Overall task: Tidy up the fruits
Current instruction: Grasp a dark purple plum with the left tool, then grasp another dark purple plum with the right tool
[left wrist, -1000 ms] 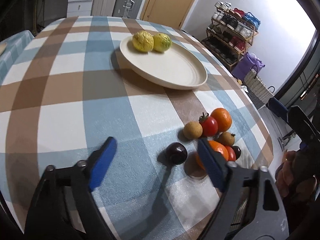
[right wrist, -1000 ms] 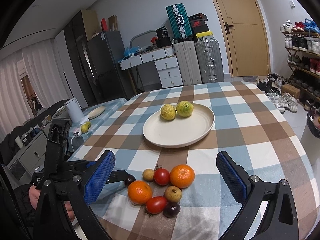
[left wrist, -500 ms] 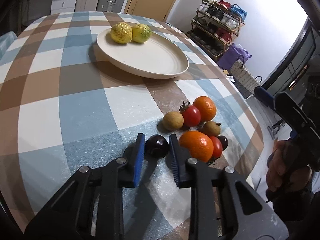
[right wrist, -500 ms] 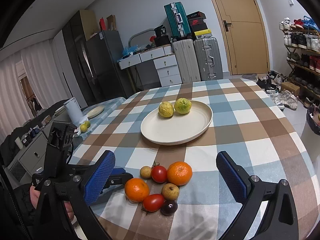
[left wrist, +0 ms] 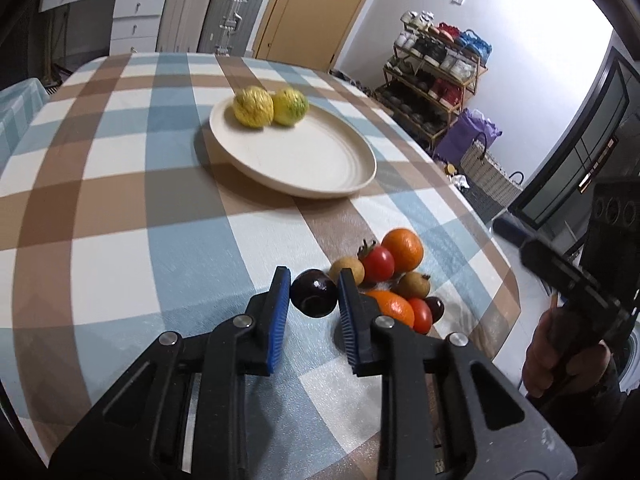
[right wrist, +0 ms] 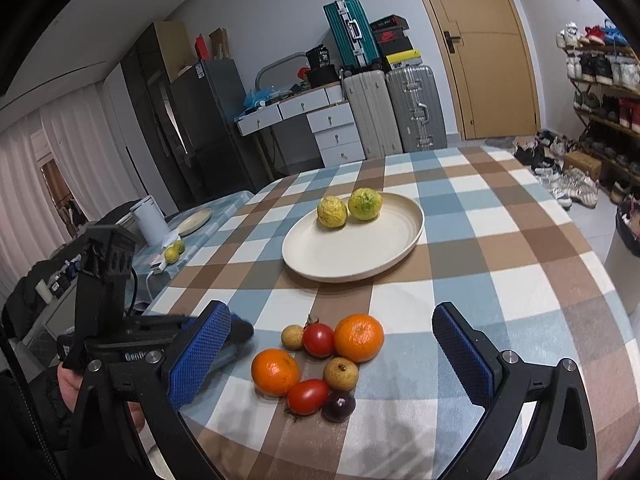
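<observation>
My left gripper [left wrist: 314, 294] is shut on a dark purple fruit [left wrist: 313, 293], held just above the checked tablecloth. Right of it lies a cluster: two oranges [left wrist: 403, 249], two red tomatoes [left wrist: 377, 263], two brown longans [left wrist: 347, 270] and another dark fruit [left wrist: 435, 307]. A cream plate [left wrist: 320, 168] farther back holds two yellow-green fruits [left wrist: 253, 106]. My right gripper [right wrist: 332, 354] is open and empty, hovering over the same cluster [right wrist: 358, 337] near the table's front edge; the plate [right wrist: 340, 252] lies beyond it.
The round table [right wrist: 520, 292] drops off close behind the fruit cluster. A side table [right wrist: 192, 220] with a kettle and small plate stands to the left. Suitcases, drawers and a shoe rack [right wrist: 600, 92] line the walls.
My left gripper went from open to shut on the dark purple fruit and has lifted it slightly. The right gripper stayed open and barely moved.
</observation>
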`<state>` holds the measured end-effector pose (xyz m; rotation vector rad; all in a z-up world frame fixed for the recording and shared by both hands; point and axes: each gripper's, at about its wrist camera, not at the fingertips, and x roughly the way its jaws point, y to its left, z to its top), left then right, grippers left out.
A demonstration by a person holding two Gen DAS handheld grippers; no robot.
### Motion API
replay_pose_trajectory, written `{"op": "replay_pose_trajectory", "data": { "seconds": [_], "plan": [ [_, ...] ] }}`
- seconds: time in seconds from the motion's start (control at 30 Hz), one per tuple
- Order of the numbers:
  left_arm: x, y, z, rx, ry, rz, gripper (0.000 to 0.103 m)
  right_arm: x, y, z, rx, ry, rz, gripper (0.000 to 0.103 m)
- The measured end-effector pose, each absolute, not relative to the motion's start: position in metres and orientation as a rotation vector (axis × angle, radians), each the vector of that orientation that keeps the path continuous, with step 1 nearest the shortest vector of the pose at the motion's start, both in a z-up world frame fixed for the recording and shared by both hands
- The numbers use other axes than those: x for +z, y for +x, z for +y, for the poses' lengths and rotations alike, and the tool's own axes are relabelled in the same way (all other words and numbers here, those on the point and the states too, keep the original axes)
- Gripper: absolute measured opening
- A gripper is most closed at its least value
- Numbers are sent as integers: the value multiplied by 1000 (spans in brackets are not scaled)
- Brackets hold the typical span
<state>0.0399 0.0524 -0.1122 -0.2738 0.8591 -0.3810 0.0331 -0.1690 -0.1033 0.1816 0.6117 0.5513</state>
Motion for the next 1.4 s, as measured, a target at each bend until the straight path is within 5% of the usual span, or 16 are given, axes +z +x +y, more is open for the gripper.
{"op": "replay_pose_trajectory", "data": {
  "seconds": [0.53, 0.87, 0.97, 1.27, 1.4],
  "plan": [
    [-108, 33, 67, -362, -290, 844, 21, -148, 19, -176, 553, 120, 735, 99],
    [-112, 34, 65, -361, -291, 850, 21, -167, 23, -169, 619, 140, 786, 64],
    [-112, 34, 65, -361, -290, 852, 21, -170, 25, -167, 632, 151, 806, 47],
    [-113, 34, 63, -359, -287, 857, 21, -173, 29, -170, 661, 197, 822, 24],
    [-114, 34, 62, -359, -285, 858, 21, -176, 33, -178, 675, 259, 842, 22]
  ]
}}
